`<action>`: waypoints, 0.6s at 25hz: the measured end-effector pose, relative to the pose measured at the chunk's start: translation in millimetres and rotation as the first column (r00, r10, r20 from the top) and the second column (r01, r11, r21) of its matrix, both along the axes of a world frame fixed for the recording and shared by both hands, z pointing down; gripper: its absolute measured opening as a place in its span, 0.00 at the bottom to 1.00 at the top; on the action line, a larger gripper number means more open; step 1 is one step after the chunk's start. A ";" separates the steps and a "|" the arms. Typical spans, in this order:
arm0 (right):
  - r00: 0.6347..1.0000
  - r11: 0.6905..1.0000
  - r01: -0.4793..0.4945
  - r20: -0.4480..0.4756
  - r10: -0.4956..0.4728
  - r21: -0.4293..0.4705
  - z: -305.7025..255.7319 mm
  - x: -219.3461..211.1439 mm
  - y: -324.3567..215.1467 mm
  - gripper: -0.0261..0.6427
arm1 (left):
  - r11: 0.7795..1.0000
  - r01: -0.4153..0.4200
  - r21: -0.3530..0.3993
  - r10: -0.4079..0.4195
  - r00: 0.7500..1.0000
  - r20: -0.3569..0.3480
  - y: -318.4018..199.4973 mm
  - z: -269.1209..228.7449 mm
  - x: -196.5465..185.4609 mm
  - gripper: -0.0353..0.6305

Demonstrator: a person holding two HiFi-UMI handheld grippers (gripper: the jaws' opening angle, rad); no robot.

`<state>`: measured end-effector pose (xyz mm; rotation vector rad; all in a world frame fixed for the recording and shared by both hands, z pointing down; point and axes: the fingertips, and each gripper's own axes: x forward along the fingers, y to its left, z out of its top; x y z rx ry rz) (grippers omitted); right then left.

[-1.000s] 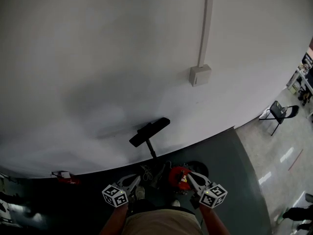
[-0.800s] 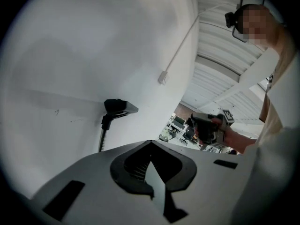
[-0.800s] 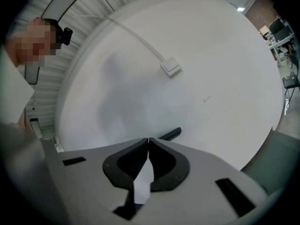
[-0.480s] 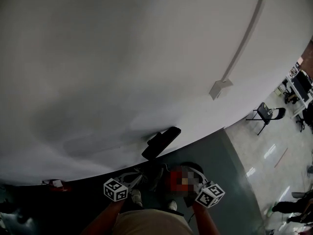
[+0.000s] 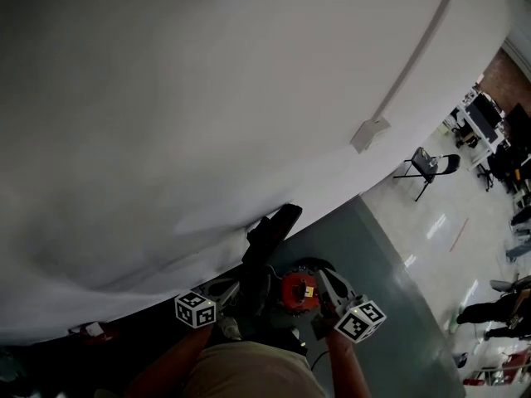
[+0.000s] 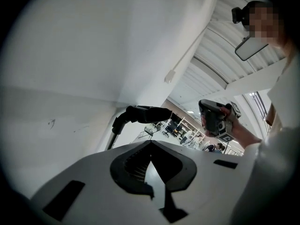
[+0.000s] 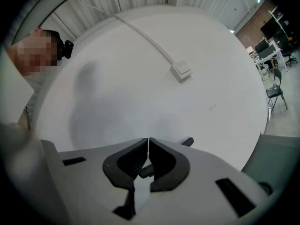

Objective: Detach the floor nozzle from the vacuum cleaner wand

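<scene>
The black floor nozzle (image 5: 274, 226) hangs tilted in front of the white wall, at the top of a dark wand (image 5: 255, 272) that rises from the red vacuum body (image 5: 299, 293). In the left gripper view the nozzle (image 6: 145, 114) and wand (image 6: 112, 137) stand ahead of my jaws, apart from them. My left gripper (image 5: 235, 285) is shut and empty, left of the wand. My right gripper (image 5: 322, 274) is shut and empty, right of the red body. In the right gripper view, a nozzle end (image 7: 187, 141) peeks out behind my shut right gripper (image 7: 148, 139).
A white wall (image 5: 166, 98) with a conduit and junction box (image 5: 369, 133) fills most of the view. A dark grey mat (image 5: 382, 255) lies underfoot. A folding chair (image 5: 427, 166) and desks (image 5: 489, 131) stand at the right. A small red-and-white object (image 5: 91, 330) lies at lower left.
The head view has swung, so the wall box sits further right. The nozzle has turned from crosswise to steeply tilted and is nearer the grippers. Both grippers stay shut and shifted slightly.
</scene>
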<state>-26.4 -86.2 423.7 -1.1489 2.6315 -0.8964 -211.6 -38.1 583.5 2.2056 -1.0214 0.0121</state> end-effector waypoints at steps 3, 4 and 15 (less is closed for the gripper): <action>0.999 0.999 -0.038 0.018 0.038 -0.007 -2.8 12.8 2.9 0.06 | 1.000 0.002 0.025 -0.003 1.000 0.028 -10.7 0.8 -5.6 0.06; 0.999 0.999 -0.047 0.025 0.047 -0.013 -2.0 18.5 3.3 0.06 | 0.999 0.007 0.034 -0.008 0.999 0.036 -14.1 0.3 -5.9 0.06; 0.994 0.986 0.090 0.070 -0.081 -0.139 33.8 41.5 -9.6 0.06 | 0.981 0.194 0.029 -0.196 0.976 0.098 -16.6 8.4 -3.7 0.06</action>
